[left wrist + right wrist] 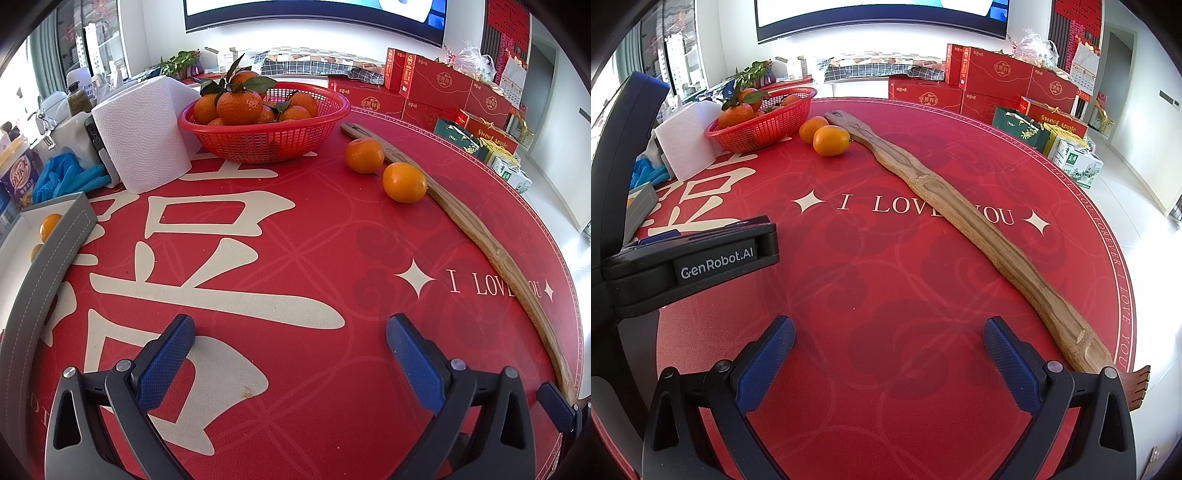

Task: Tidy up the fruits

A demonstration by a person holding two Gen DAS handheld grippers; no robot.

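2 loose oranges are lying on the red table mat (295, 258), well apart from both grippers, and the step in hand is being judged as a reach toward them. The left gripper (290, 334) is being held low over the mat with its blue pads spread wide and nothing between them; the right gripper (889, 330) is likewise being held wide and empty.

For a clean pick, the nearer orange (404, 182) is best being approached from the mat side, since it is resting against the long wooden stick (960, 218), which could be nudged. The pads are best being closed gently across the fruit's widest part, as a round skin is being judged likely to roll.

The nearer orange is being seen as smooth, glossy and slightly oval. The farther orange (364, 155), just beside it and also against the stick, is looking flatter and dimpled. More leafy fruit is being held in the red basket (314, 138), and 1 orange is showing in the grey tray (55, 243) at the left, a likely destination.
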